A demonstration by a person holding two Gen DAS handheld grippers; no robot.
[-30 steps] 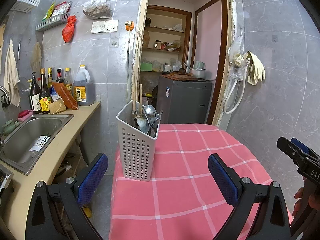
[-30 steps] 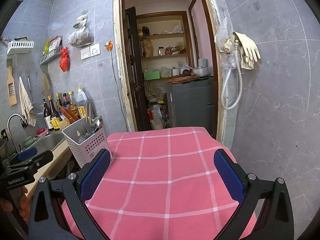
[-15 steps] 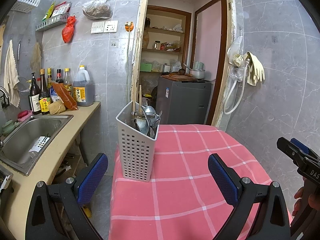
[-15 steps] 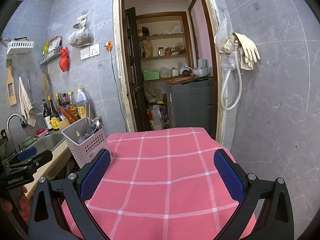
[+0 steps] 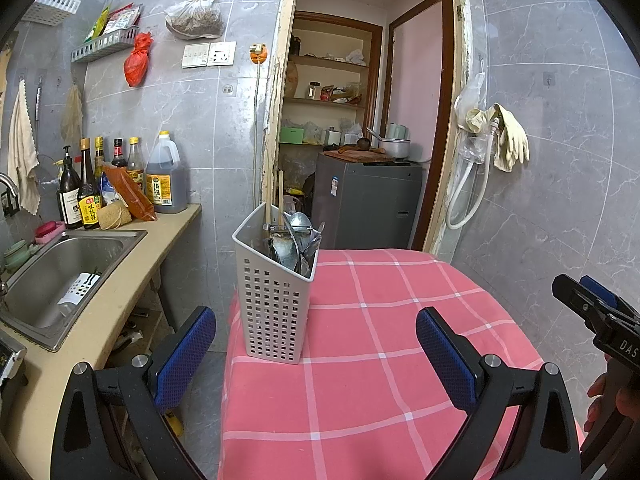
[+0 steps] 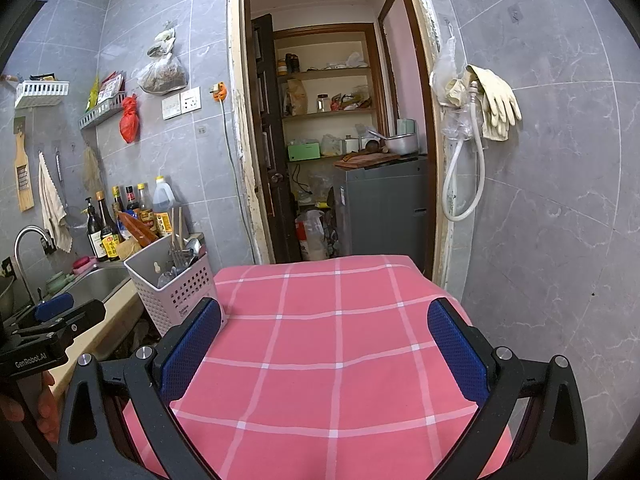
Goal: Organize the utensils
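Observation:
A white perforated utensil basket [image 5: 274, 304] stands upright at the left edge of the table with the pink checked cloth [image 5: 380, 344]. Metal spoons [image 5: 298, 240] and wooden chopsticks [image 5: 280, 200] stick out of it. My left gripper [image 5: 316, 354] is open and empty, a little in front of the basket, its left finger off the table's side. In the right wrist view the same basket [image 6: 176, 284] sits at the left beyond my open, empty right gripper [image 6: 324, 354], which hovers over the cloth [image 6: 320, 340]. Each gripper shows at the edge of the other's view.
A beige counter with a steel sink [image 5: 60, 276] and sauce bottles [image 5: 120, 184] runs along the left. Behind the table an open doorway shows a grey appliance [image 5: 366, 204] and shelves. Rubber gloves and a hose [image 5: 496, 148] hang on the right wall.

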